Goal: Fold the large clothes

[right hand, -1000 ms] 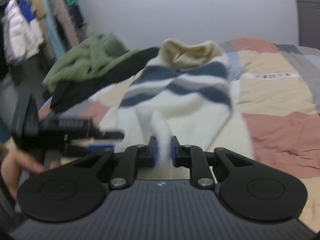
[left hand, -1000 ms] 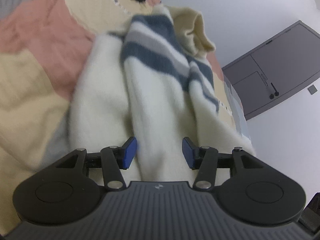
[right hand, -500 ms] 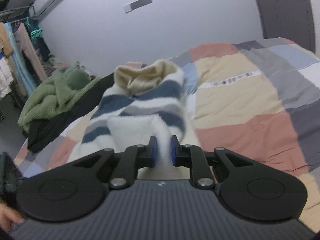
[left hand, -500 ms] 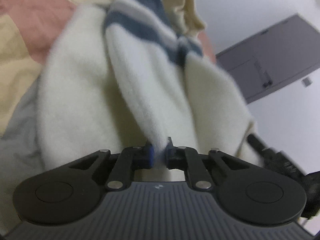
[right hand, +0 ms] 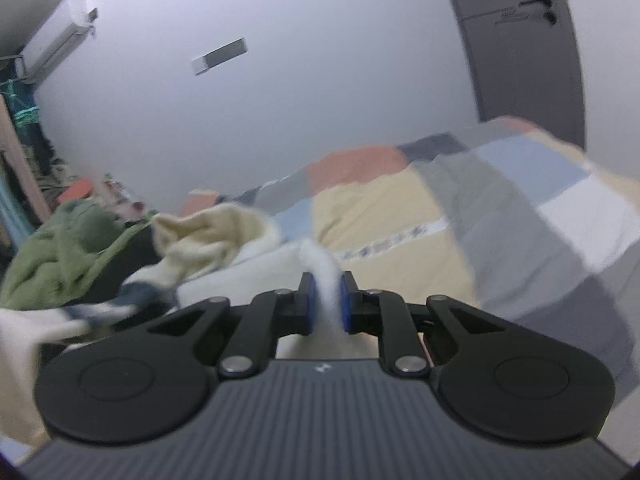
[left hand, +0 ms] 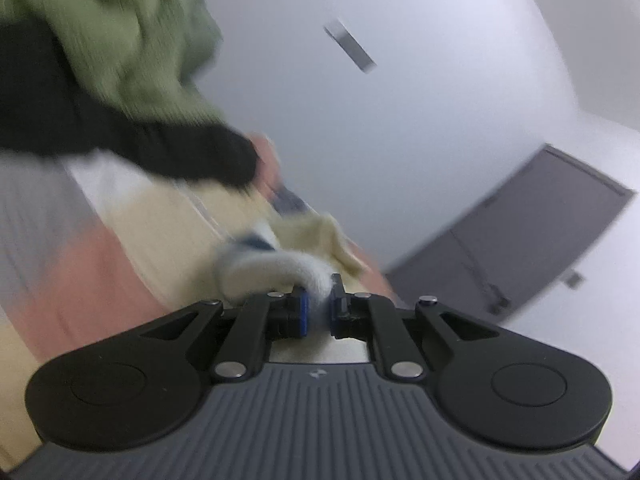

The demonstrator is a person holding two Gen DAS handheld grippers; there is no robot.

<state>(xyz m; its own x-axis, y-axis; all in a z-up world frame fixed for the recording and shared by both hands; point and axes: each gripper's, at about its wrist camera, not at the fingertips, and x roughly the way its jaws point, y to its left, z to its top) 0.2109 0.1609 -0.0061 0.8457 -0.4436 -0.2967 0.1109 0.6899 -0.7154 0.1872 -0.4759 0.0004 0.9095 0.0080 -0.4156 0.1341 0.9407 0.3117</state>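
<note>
sweater (right hand: 208, 236) lay ahead of both tools over the patchwork bed (right hand: 400, 216), collar farthest off. left tool (left hand: 318, 308) and right tool (right hand: 326, 304) each pinched cream fabric, probably the hem; blur hid which was nearer.

**Soft cloth against matt black plastic**

The cream sweater (right hand: 208, 236) is thick, fuzzy knit cloth with blue stripes, its nap raised and woolly. In the lower half of both views, the left gripper (left hand: 318, 308) and right gripper (right hand: 326, 304) are matt black plastic with ribbed bodies, small shiny metal pins, and smooth blue pads (right hand: 345, 304). The patchwork quilt (right hand: 400, 208) at centre right is flat, matt woven cloth. At left, a green garment (right hand: 68, 256) looks plush. The wall (right hand: 320, 80) is smooth and matt, the grey door (right hand: 524, 60) satin-smooth.
</note>
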